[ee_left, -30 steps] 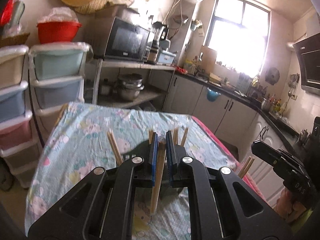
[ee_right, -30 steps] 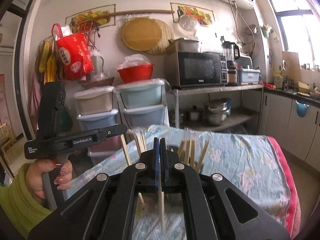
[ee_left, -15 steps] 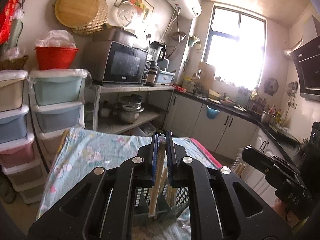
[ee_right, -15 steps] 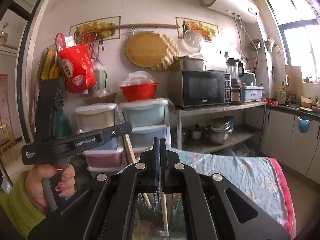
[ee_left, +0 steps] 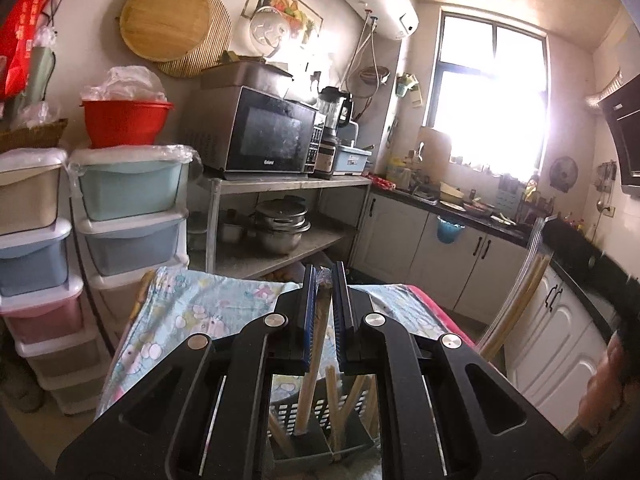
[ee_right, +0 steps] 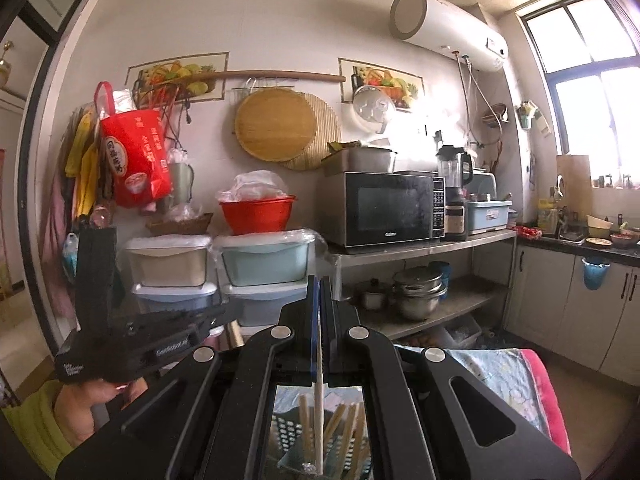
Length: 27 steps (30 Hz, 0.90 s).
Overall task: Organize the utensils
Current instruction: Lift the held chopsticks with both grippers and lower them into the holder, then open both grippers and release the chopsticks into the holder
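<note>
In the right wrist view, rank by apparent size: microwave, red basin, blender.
1. microwave
2. red basin
3. blender
All stand at a similar depth along the back wall, so the order looks reliable.

The left gripper (ee_left: 323,312) points forward and slightly down, its blue-padded jaws a narrow gap apart, clamping a wooden chopstick (ee_left: 310,376). The right gripper (ee_right: 320,312) has its jaws nearly touching, pinching a thin pale chopstick (ee_right: 318,416).

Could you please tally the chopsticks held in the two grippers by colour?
brown chopstick, in the left gripper: 1
white chopstick, in the right gripper: 1
Total: 2
</note>
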Tool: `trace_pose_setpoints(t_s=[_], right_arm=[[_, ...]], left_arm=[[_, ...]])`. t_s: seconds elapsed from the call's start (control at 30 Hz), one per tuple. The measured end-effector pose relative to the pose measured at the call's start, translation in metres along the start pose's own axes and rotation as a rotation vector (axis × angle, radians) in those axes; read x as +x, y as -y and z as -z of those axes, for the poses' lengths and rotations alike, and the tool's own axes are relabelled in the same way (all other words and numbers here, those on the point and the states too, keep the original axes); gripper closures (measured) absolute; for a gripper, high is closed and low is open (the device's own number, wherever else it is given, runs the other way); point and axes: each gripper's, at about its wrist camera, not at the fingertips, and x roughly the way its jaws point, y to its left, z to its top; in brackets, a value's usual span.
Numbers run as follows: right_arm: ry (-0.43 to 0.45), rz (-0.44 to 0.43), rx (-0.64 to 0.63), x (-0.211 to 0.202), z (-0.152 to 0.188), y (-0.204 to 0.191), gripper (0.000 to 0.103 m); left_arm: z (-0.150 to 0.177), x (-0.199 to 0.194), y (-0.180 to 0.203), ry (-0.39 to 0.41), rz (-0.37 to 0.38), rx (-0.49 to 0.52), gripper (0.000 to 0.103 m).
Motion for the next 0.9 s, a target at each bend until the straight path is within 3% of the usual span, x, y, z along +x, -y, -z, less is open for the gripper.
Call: trace_pose_setpoints(t_s=[0.27,0.9], right_arm=[[-0.013,0.053,-0.001,0.017,0.01,0.011,0.102],[-0.082,0.072,0.045,0.045,0.048,0.024,0.101]], left_arm=[[0.015,0.016,-0.003,-0.034,0.008,-0.008,0.098],[0.054,0.04,-0.007,-0.111,0.007,-0.015,0.098]])
